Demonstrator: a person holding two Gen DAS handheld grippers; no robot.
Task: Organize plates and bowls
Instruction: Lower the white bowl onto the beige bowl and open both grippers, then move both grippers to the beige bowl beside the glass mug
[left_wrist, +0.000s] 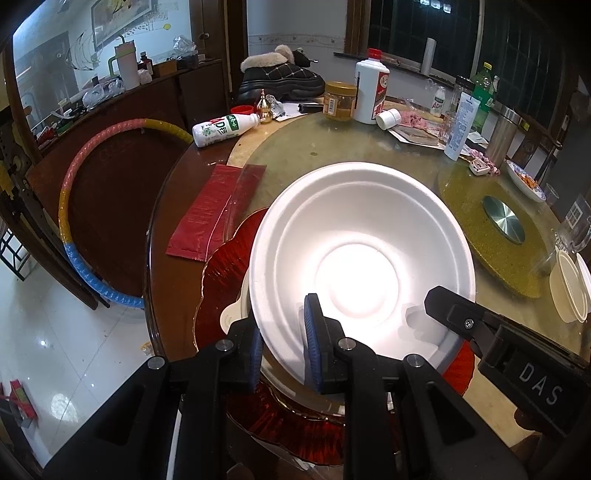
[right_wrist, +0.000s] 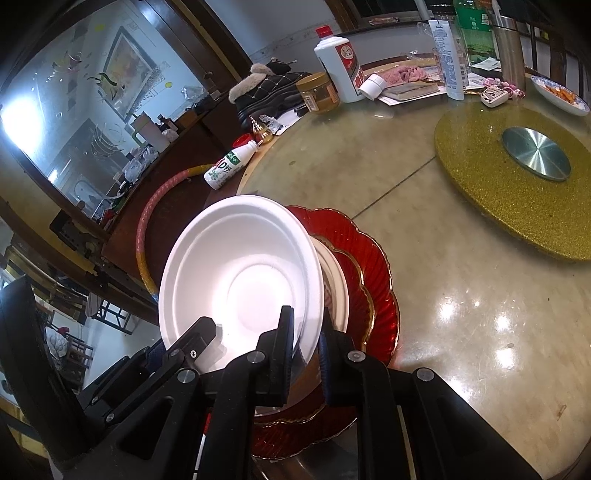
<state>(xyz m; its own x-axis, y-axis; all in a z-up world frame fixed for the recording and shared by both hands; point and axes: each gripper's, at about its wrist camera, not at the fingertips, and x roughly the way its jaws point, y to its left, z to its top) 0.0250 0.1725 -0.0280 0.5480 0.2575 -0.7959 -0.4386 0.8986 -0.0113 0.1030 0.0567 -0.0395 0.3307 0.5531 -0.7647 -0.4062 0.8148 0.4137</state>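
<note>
near the table's left edge, above the red plate (left_wrist: 221, 280), the white bowl (left_wrist: 362, 254) hangs tilted, left gripper (left_wrist: 284, 343) and right gripper (right_wrist: 308, 350) each clamping its rim.

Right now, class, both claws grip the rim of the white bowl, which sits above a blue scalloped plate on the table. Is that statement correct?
One detail is wrong: the scalloped plate is red with a gold edge, not blue, as the right wrist view shows. The rest stands: the left claw and right claw both grip the rim of the white bowl above it on the table.
</note>
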